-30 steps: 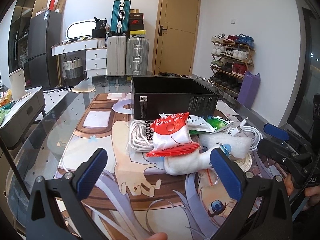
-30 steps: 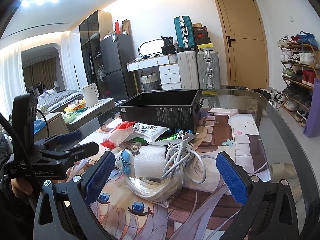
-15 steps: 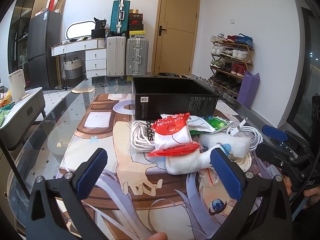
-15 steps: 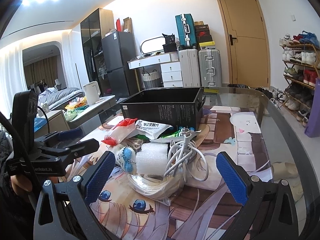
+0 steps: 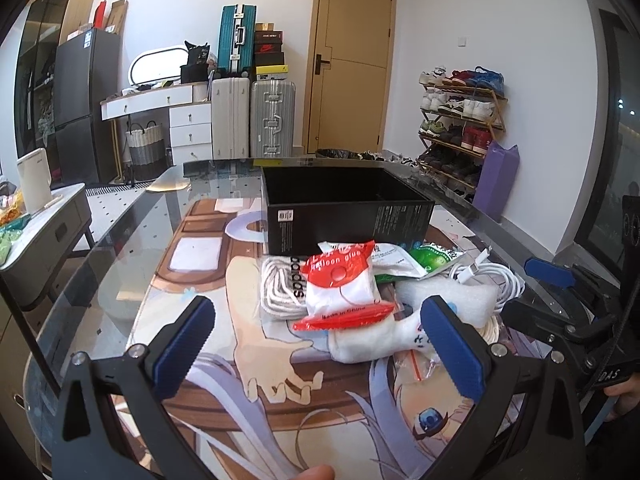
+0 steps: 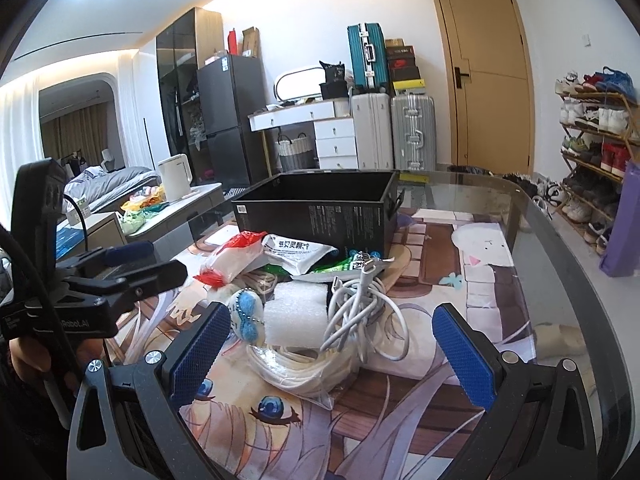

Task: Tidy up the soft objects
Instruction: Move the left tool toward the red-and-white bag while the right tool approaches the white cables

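Both tools are on the approach, nothing picked yet; the left gripper (image 5: pixel 320 344) stands wide with nothing between its blue pads, the right gripper (image 6: pixel 332 344) likewise wide and bare. The pile lies at mid-frame in both views: red pouch (image 5: pixel 344 292) on a rope coil (image 5: pixel 278 288), white plush (image 5: pixel 372 340) at lower centre, foam block (image 6: pixel 298 314) and white cable (image 6: pixel 360 308) touching it, foil packets (image 6: pixel 298 250) behind. The black box (image 5: pixel 344 216) sits open just beyond the pile, likely the destination. My guess is that the next move calls for lowering onto one soft piece, perhaps the plush, and closing gently. All rests on a printed mat (image 5: pixel 224 308) over a glass table (image 6: pixel 560 248); suitcases (image 5: pixel 256 116), a door (image 5: pixel 348 64) and a shoe rack (image 5: pixel 460 120) fill the upper frame.
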A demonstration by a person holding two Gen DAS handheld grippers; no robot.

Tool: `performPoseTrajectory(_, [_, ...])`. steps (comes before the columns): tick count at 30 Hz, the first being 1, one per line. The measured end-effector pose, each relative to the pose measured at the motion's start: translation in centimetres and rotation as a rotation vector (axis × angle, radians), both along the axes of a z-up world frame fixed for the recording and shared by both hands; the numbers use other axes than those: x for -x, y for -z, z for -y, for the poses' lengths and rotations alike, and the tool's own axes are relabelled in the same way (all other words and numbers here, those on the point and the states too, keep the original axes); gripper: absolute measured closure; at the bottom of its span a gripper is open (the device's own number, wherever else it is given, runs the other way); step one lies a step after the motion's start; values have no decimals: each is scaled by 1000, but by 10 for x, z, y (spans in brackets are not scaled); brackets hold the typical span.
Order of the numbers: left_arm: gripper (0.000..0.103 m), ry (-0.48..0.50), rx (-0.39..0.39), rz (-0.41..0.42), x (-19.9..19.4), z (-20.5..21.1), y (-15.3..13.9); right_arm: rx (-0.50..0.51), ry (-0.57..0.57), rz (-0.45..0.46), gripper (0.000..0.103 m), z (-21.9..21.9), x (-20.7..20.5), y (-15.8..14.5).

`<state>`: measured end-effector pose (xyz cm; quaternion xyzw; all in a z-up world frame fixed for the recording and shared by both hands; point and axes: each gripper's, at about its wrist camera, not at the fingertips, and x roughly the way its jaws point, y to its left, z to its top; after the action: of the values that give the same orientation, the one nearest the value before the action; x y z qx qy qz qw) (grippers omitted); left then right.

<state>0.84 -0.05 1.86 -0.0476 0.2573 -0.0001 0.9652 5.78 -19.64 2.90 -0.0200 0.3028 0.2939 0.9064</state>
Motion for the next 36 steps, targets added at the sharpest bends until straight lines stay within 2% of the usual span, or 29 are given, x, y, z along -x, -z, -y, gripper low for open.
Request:
performPoseTrajectory(9, [0, 7, 14, -32, -15, -2, -6, 61, 82, 5, 1, 12, -10, -6])
performPoseTrajectory(16, [0, -1, 24, -31, -24, -1, -12, 95, 116, -25, 1, 21, -21, -7])
performPoseTrajectory(20, [0, -3, 29, -32, -30, -2, -15, 129, 109, -51, 1, 19, -29, -4])
performPoseTrajectory(27, [0, 11, 16, -46, -40, -1, -15, 186, 132, -18, 0, 26, -30, -5])
performPoseTrajectory(33, [0, 11, 4, -73, -42, -1, -9, 147, 98, -56, 1, 24, -31, -1])
performPoseTrajectory(36, [0, 15, -2, -83, -43, 0, -7, 176, 101, -72, 1, 18, -36, 5])
